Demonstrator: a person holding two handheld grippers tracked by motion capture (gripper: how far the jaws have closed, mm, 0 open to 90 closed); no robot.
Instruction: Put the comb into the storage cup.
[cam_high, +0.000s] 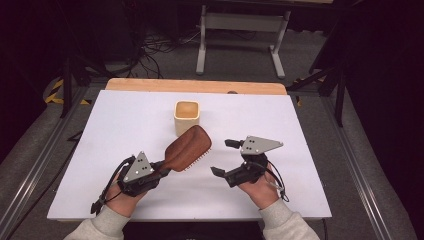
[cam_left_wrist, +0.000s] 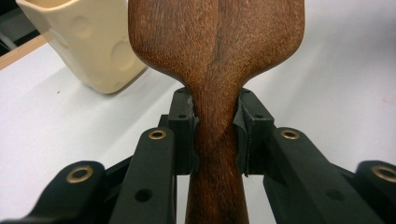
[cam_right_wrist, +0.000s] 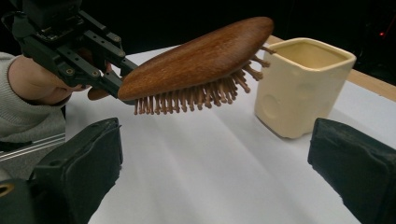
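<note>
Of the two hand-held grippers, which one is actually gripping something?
The left hand-held gripper: its jaws clamp the handle of the wooden hairbrush, holding it above the table near the cream cup. The right hand-held gripper stands open with nothing between its jaws.

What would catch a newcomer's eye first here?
The wooden hairbrush, held above the white table mid-scene, its handle clamped in the left gripper and bristles facing down. Just beyond its tip stands a cream square cup; the right gripper waits open alongside.

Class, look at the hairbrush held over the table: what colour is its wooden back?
Reddish-brown wood grain on the hairbrush, clearest in the right gripper view.
</note>
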